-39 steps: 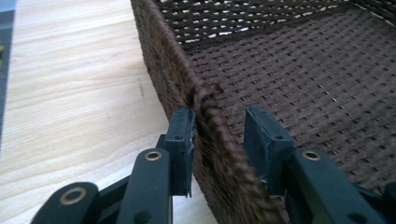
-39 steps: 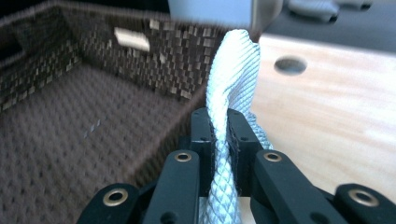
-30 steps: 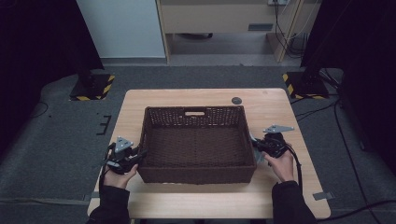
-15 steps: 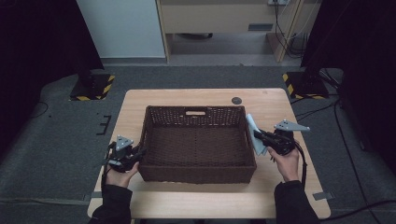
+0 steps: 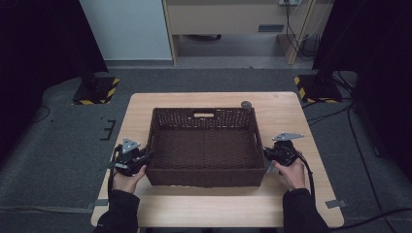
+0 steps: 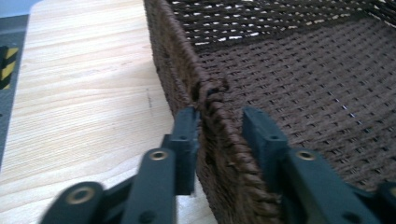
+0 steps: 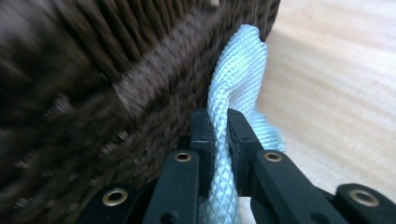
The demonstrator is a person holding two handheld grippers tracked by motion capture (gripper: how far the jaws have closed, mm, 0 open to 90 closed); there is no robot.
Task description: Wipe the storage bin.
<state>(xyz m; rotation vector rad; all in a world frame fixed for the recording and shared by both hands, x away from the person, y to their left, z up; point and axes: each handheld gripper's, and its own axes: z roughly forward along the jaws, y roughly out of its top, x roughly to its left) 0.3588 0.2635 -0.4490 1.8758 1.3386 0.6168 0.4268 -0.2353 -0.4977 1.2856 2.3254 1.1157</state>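
Lowered right gripper (image 7: 219, 135) jaws pinch pale cloth (image 7: 236, 79)

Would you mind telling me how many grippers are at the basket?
2: the left gripper at the basket's left wall, the right gripper at its right wall.

Basket (image 7: 93, 93): blurred in my right gripper view, weave smeared. Pale cloth (image 7: 238, 79): lower end hidden between my jaws, cut by the bottom edge. Small dark round item (image 5: 246, 104) on the table (image 5: 291, 111): too small to identify.
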